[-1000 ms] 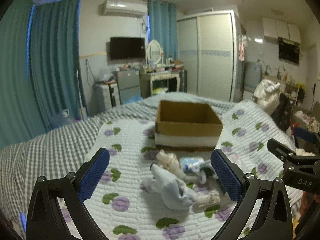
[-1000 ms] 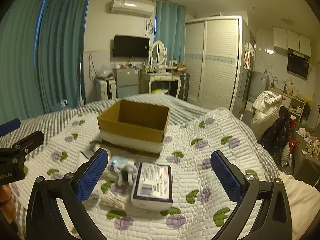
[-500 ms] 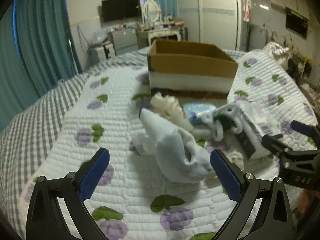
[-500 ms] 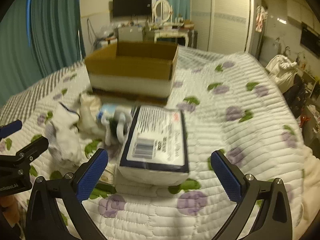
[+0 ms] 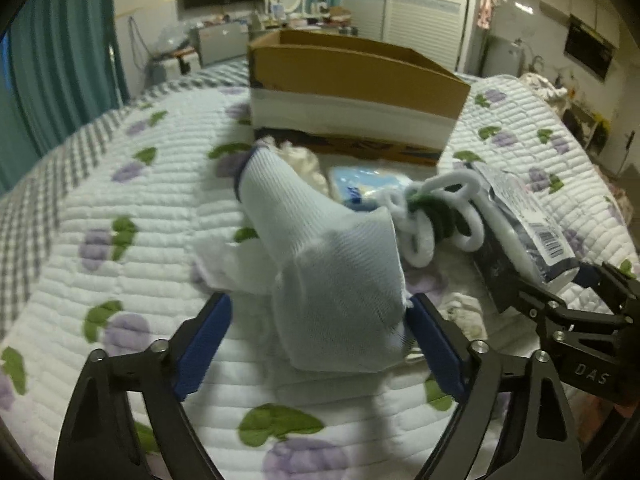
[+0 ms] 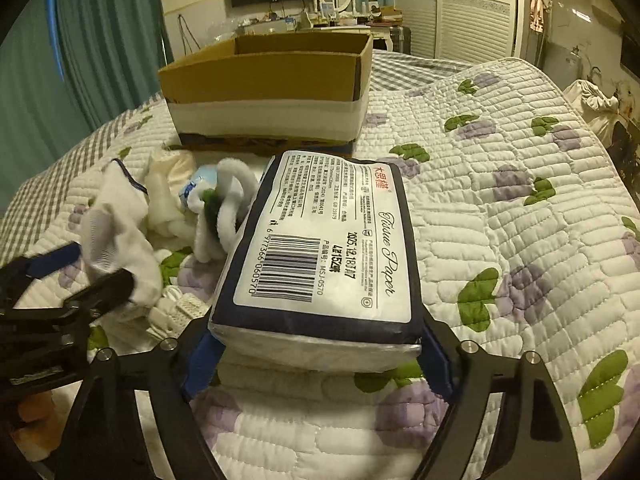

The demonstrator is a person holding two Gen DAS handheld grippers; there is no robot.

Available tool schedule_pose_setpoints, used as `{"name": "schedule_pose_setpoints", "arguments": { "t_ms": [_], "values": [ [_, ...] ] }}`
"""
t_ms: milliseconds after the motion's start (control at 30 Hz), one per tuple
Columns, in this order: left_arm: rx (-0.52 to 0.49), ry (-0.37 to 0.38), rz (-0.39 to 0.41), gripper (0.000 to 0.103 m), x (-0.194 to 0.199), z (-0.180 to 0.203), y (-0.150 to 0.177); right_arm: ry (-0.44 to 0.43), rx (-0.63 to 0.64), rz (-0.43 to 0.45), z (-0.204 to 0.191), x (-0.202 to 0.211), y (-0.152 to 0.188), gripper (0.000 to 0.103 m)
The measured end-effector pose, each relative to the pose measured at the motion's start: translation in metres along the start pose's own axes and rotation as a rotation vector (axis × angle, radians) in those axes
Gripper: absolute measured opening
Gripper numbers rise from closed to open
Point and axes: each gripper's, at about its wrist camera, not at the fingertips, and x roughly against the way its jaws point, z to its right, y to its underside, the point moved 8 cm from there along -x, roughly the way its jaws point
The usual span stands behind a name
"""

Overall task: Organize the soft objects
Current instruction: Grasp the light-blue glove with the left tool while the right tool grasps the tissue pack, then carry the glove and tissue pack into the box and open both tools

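Note:
A white sock (image 5: 332, 264) with a blue cuff lies on the quilted bed. My left gripper (image 5: 320, 340) is open with its blue pads on either side of the sock's near end; the right pad touches it. A dark-edged tissue paper pack (image 6: 324, 248) lies to the right. My right gripper (image 6: 316, 352) has its pads against both sides of the pack's near end. The sock (image 6: 116, 232) and left gripper (image 6: 68, 276) show at the left of the right wrist view. A white and green fluffy item (image 5: 436, 216), a blue packet (image 5: 360, 184) and cream cloth (image 5: 300, 160) lie between.
An open cardboard box (image 5: 352, 92) stands on the bed just behind the pile; it also shows in the right wrist view (image 6: 268, 92). The quilt (image 6: 520, 220) stretches to the right. Teal curtains, a dresser and a wardrobe stand far behind.
Both grippers moved forward and down to the pile. The left jaws now straddle the sock and the right jaws have narrowed onto the tissue pack's sides.

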Motion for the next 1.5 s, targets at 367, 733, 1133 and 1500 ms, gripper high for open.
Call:
{"name": "schedule_pose_setpoints", "arguments": {
  "t_ms": [367, 733, 1133, 1500],
  "values": [
    [-0.021, 0.036, -0.003, 0.053, -0.001, 0.014, -0.005, -0.017, -0.023, 0.067, 0.004, 0.025, -0.003, 0.075],
    [-0.019, 0.0, 0.134, 0.053, 0.081, 0.01, -0.039, 0.002, -0.006, 0.218, 0.01, 0.093, -0.031, 0.073],
    [-0.111, -0.029, 0.257, 0.053, 0.123, 0.011, -0.161, -0.041, 0.089, 0.385, -0.006, 0.147, -0.151, 0.073],
    [-0.177, -0.029, 0.192, 0.053, 0.002, -0.001, -0.23, -0.077, 0.06, 0.365, -0.009, 0.057, -0.259, 0.073]
  ]
}}
